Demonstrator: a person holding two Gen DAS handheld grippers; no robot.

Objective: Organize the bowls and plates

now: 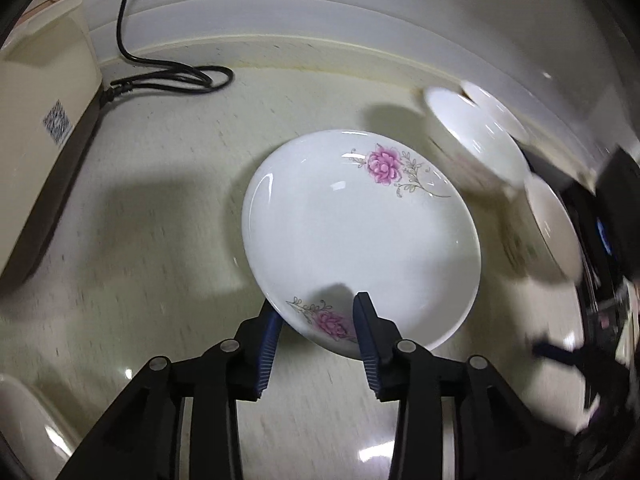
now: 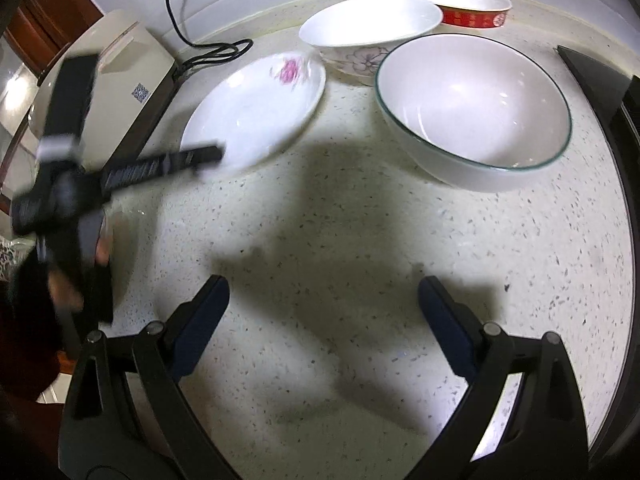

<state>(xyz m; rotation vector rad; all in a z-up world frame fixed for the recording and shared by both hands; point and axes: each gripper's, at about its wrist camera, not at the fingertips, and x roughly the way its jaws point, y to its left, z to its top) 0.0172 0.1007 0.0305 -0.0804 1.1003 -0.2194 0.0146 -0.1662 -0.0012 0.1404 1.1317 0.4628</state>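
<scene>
Flowered plate [image 1: 360, 240] lies flat on the counter [image 1: 160, 220], centre frame; the left hand-held gripper [image 1: 316, 312] straddles its near rim, jaws apart, not pinching. Likely just placed. Right hand-held gripper [image 2: 324, 304] hangs wide open and empty over bare counter, probably free for the bowls [image 2: 472, 112] at upper right.

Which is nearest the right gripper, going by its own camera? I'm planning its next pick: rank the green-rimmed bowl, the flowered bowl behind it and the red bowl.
1. Green-rimmed bowl: ahead and to the right of the open right gripper.
2. Flowered bowl: behind it, nearer the wall.
3. Red bowl: farthest, against the back wall on the right.
</scene>
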